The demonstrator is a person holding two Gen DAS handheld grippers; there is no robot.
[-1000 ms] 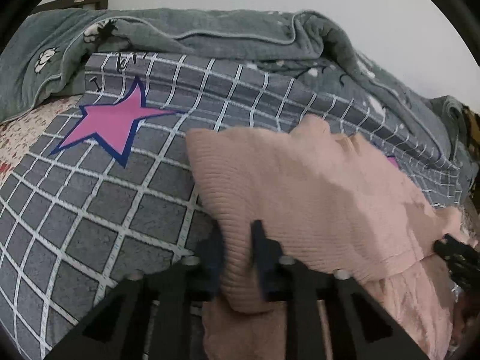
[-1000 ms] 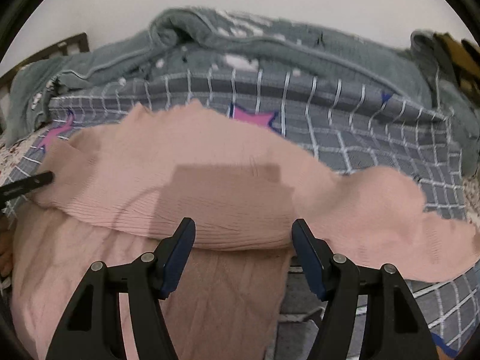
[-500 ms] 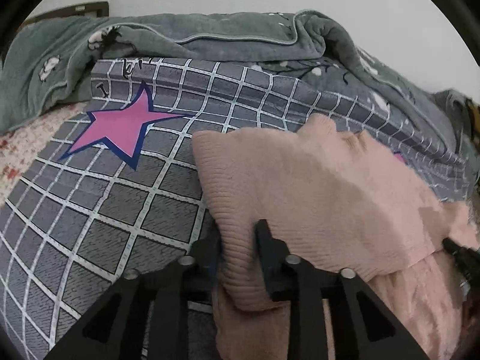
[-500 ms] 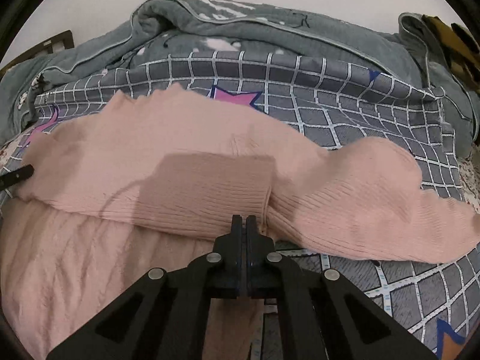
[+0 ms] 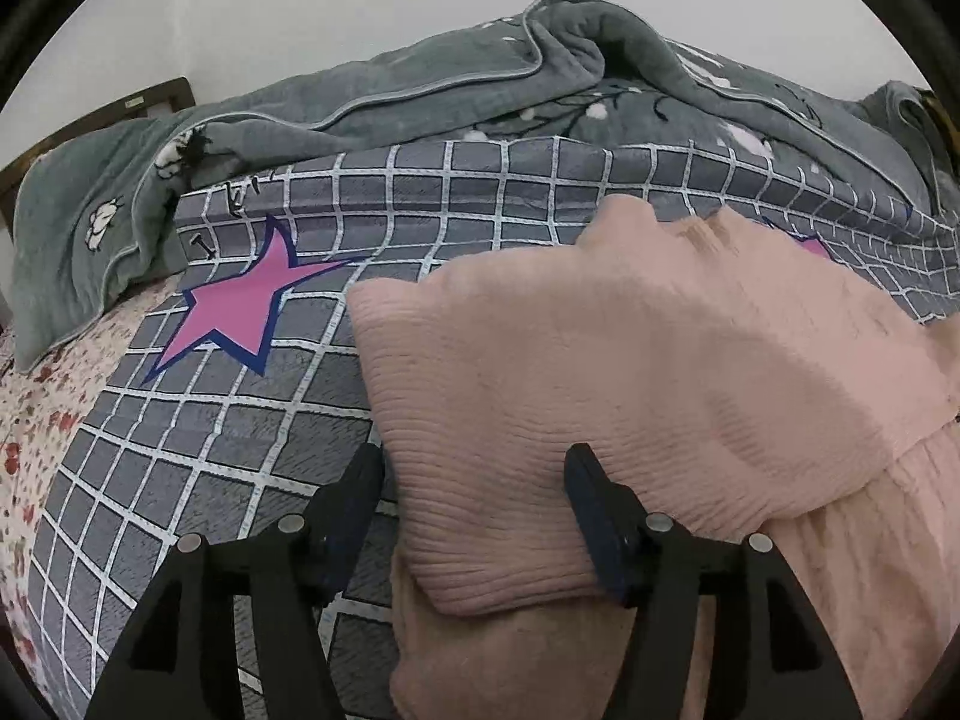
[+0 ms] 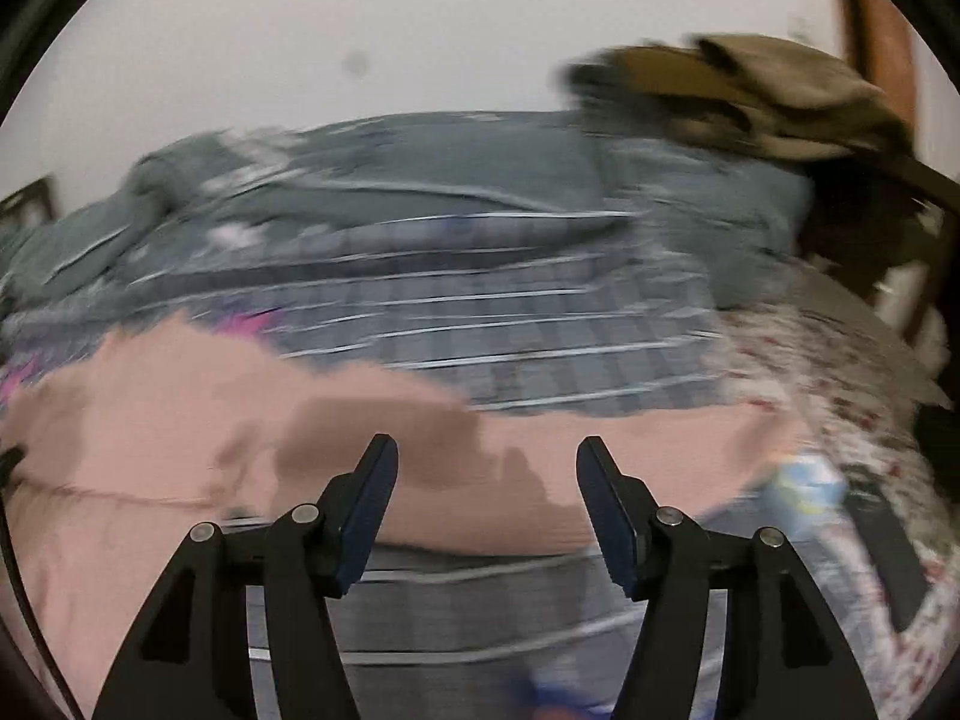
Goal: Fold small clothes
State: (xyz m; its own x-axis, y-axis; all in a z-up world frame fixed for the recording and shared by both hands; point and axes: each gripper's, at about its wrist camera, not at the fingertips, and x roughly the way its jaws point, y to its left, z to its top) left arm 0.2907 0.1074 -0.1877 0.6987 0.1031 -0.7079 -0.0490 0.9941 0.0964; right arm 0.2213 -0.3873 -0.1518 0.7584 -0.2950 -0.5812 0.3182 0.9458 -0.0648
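1. The surface is a bed covered by a grey blanket (image 5: pixel 252 420) with a white grid and pink stars edged in dark blue; a flowered sheet (image 5: pixel 36 420) shows along the bed's left edge.
2. A grey-green quilt (image 5: pixel 420 96) lies bunched along the far edge of the bed against a plain pale wall (image 5: pixel 360 0), and a dark wooden headboard (image 5: pixel 150 99) shows at the far left corner.
3. The pink ribbed sweater (image 5: pixel 600 360) lies on the checked blanket, folded over itself, its folded corner toward the near edge of the bed.
4. The left gripper (image 5: pixel 474 516) has just been opening: its jaws stand apart on either side of that folded corner, the right pad about touching the knit and the left pad just clear of it.
5. The right wrist view is blurred. The right gripper (image 6: pixel 486 504) has also just been opening; its jaws stand apart over the sweater with nothing between them.
6. A brown heap (image 6: pixel 750 90) sits at the far right corner; I cannot tell what it is.
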